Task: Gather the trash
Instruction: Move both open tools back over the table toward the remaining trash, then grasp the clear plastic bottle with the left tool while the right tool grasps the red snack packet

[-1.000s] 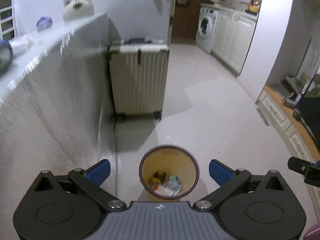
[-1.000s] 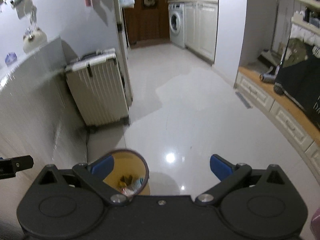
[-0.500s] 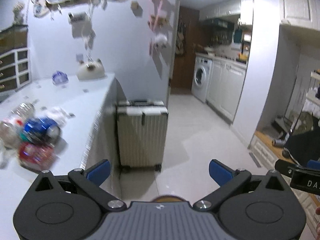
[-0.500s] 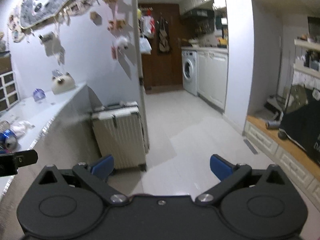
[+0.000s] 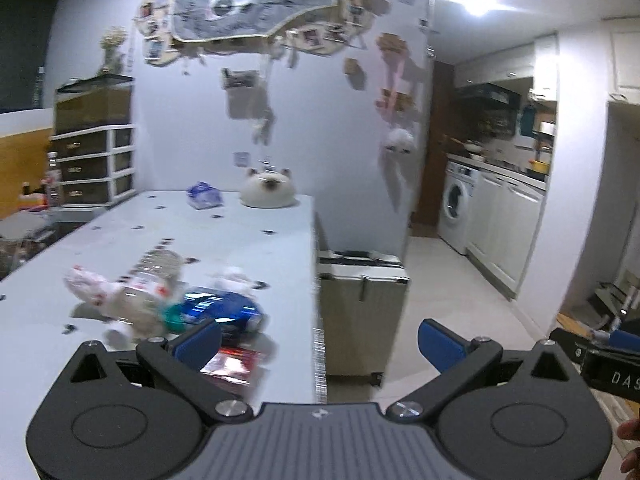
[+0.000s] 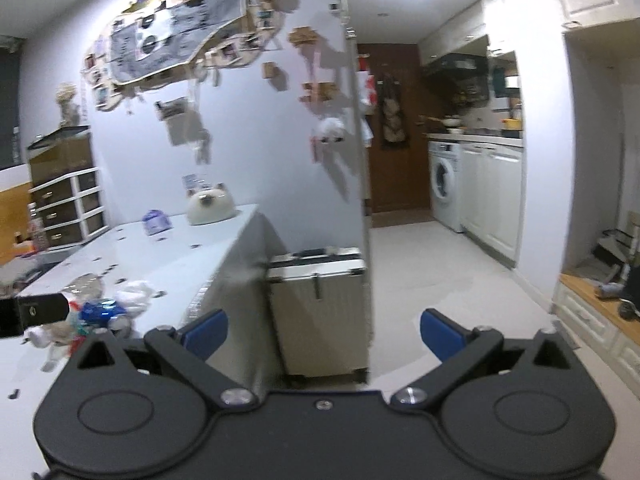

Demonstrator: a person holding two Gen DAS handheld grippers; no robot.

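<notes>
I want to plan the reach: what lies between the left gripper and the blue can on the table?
In the left wrist view, a red wrapper lies on the table between the open left gripper and the blue can, just beyond the left fingertip.

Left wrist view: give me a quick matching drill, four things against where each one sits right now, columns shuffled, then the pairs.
Things:
1. blue can
2. suitcase
3. washing machine
4. cat-shaped ornament

Places:
A. far end of the white table, near the wall
B. on the floor against the table's end
C. in the trash pile just ahead of the open left gripper
D. in the kitchen area at the back right

Pairs: 1-C, 2-B, 3-D, 4-A
</notes>
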